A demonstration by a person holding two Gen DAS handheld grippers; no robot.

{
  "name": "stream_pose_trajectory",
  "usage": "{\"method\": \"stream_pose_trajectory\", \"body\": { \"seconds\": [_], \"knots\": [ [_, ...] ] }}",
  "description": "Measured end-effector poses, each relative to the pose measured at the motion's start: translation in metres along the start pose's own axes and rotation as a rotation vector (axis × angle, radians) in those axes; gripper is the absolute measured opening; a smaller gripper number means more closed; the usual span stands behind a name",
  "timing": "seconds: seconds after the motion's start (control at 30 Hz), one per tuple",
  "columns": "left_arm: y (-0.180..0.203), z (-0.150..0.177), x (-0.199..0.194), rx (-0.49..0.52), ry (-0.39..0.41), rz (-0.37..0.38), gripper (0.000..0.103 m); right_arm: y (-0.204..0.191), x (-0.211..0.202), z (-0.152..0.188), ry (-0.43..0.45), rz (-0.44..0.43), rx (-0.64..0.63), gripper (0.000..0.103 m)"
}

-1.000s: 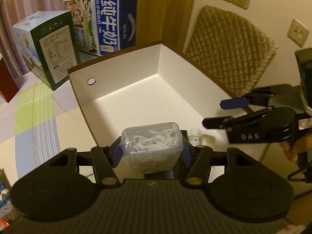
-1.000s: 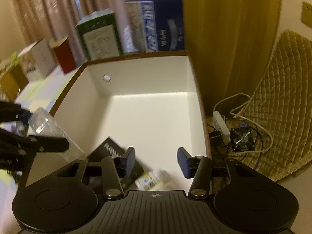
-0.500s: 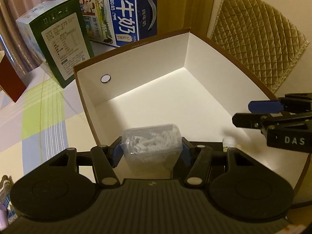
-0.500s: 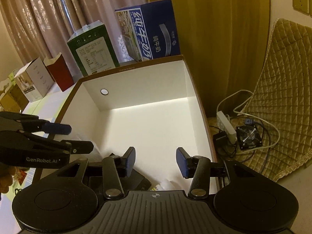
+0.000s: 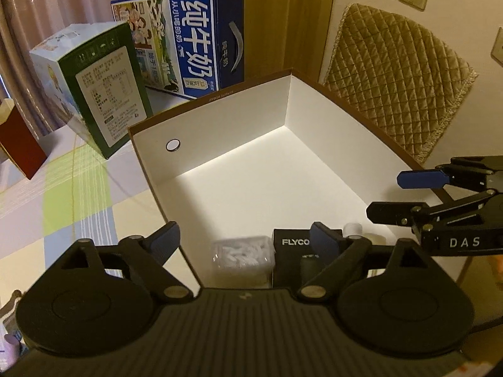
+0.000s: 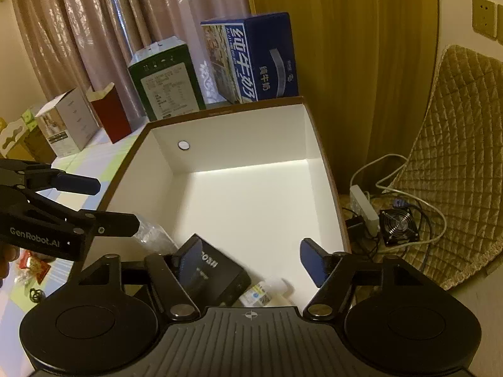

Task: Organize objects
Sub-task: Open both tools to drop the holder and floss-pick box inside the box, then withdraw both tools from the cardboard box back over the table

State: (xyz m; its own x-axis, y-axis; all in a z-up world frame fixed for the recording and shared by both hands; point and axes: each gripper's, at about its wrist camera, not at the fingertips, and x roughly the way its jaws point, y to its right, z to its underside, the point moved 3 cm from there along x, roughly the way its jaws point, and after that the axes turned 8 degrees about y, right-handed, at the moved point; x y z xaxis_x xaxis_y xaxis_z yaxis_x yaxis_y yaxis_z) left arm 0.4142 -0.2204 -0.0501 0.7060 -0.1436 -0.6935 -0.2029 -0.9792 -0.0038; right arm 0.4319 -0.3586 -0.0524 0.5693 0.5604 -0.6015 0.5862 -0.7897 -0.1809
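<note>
My left gripper [image 5: 242,240] stood wide open at lower centre, gripping nothing. The clear plastic tub of white floss picks [image 5: 241,255] lay between its fingers on the floor of the white brown-rimmed cardboard box [image 5: 220,119], touching a black FLYCO case [image 5: 290,245]. My right gripper [image 6: 251,259] was open too, over the box's lower right.

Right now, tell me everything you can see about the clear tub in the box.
The clear tub is a small see-through plastic container with rounded corners, packed with little white pieces. It sits upright on the white floor of the box, near the front left wall, close beside the black FLYCO case. The open left gripper hangs above it without touching. Its lower part is hidden.
</note>
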Motion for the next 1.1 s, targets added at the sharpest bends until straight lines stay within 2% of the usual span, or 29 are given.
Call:
{"method": "stream_pose_trajectory", "body": {
  "seconds": [0.2,0.4,0.7,0.8,1.1],
  "knots": [
    [0.000,0.005,-0.020,-0.018,0.002,0.011,0.089,-0.010,-0.021,0.005,0.022,-0.004,0.010,0.085],
    [0.001,0.010,-0.043,-0.034,0.010,0.014,0.092,-0.020,-0.039,0.009,0.047,-0.005,0.036,0.092],
    [-0.001,0.021,-0.074,-0.056,0.026,0.011,0.095,-0.035,-0.063,0.016,0.078,0.010,0.081,0.097],
    [-0.003,0.030,-0.086,-0.064,0.029,-0.007,0.098,-0.041,-0.071,0.021,0.088,0.014,0.099,0.098],
    [-0.020,0.063,-0.123,-0.107,0.021,-0.023,0.099,-0.067,-0.088,0.037,0.089,0.015,0.140,0.099]
  ]
}}
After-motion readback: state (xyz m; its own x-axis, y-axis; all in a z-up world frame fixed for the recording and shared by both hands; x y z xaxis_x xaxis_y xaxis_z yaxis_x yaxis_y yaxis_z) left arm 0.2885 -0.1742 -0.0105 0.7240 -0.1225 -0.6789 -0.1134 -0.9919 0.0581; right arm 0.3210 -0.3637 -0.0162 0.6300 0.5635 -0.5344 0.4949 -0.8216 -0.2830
